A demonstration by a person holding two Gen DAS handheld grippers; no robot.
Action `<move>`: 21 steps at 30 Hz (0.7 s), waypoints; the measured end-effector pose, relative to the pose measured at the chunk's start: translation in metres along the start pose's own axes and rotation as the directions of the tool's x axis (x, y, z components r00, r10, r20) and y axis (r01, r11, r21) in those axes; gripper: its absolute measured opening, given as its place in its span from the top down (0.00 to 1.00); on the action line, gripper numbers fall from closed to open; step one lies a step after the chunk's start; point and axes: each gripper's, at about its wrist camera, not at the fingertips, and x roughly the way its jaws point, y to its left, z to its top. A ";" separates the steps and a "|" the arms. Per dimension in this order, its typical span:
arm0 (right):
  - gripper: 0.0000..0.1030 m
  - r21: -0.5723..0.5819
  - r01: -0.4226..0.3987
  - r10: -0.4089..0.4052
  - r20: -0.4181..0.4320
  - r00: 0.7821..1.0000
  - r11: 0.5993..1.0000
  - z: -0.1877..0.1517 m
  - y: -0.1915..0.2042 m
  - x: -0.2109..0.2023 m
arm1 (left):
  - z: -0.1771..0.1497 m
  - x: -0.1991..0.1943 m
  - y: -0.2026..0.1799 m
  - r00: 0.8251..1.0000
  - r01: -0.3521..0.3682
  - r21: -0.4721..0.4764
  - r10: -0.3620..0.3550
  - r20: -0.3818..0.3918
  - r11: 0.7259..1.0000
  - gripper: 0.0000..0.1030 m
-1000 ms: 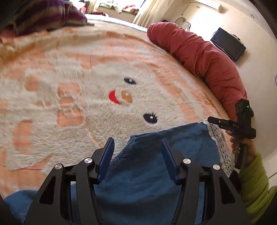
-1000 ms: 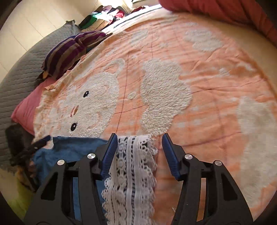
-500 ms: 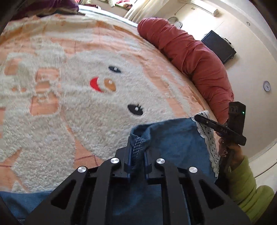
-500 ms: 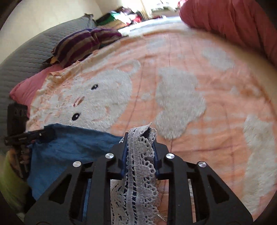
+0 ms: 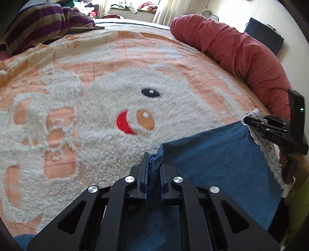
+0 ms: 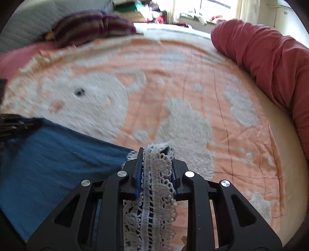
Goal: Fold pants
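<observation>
Blue pants (image 5: pixel 216 160) with a white lace hem (image 5: pixel 266 152) hang stretched between my two grippers over a peach and white plush blanket (image 5: pixel 115 86). My left gripper (image 5: pixel 153 160) is shut on one blue corner of the pants. My right gripper (image 6: pixel 156 156) is shut on the lace hem (image 6: pixel 154 185) at the other corner; it also shows at the right edge of the left wrist view (image 5: pixel 249 120). The blue cloth (image 6: pixel 54 154) runs left from the right gripper to the left gripper (image 6: pixel 32 123). The lower part of the pants is hidden below the grippers.
A long red bolster (image 5: pixel 241 50) lies along the bed's right side. A striped purple pillow (image 5: pixel 42 21) sits at the far left corner. A black screen (image 5: pixel 264 36) hangs on the wall. Clothes pile up by the far window (image 6: pixel 146 11).
Both grippers closed on the pants' edge, left on the blue corner, right on the lace hem. They have since lifted it and carried it forward over the blanket, pulling the cloth taut.
</observation>
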 end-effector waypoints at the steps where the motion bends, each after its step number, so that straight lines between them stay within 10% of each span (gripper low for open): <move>1: 0.82 -0.008 0.008 -0.008 -0.010 1.000 1.000 -0.002 0.003 0.004 | -0.002 0.002 0.002 1.000 0.003 -0.005 -0.003 0.004 1.000 0.88; 5: 0.68 0.003 0.032 -0.032 0.002 0.999 0.999 -0.005 0.000 0.005 | -0.005 -0.001 0.010 0.999 0.042 -0.037 -0.042 0.018 0.998 0.87; 9: 0.57 0.089 0.056 -0.063 0.084 0.994 0.994 -0.011 -0.015 -0.028 | -0.010 -0.024 0.012 0.996 0.058 -0.062 -0.054 0.077 0.996 0.54; 13: 0.50 0.140 0.064 -0.092 0.198 0.976 0.988 -0.033 -0.020 -0.079 | -0.020 -0.060 0.008 0.990 0.056 -0.068 -0.047 0.133 0.996 0.48; 21: 0.34 0.054 -0.066 0.054 0.204 0.977 0.996 -0.071 0.037 -0.120 | -0.071 -0.122 0.013 0.989 -0.014 -0.113 0.031 0.144 0.993 0.29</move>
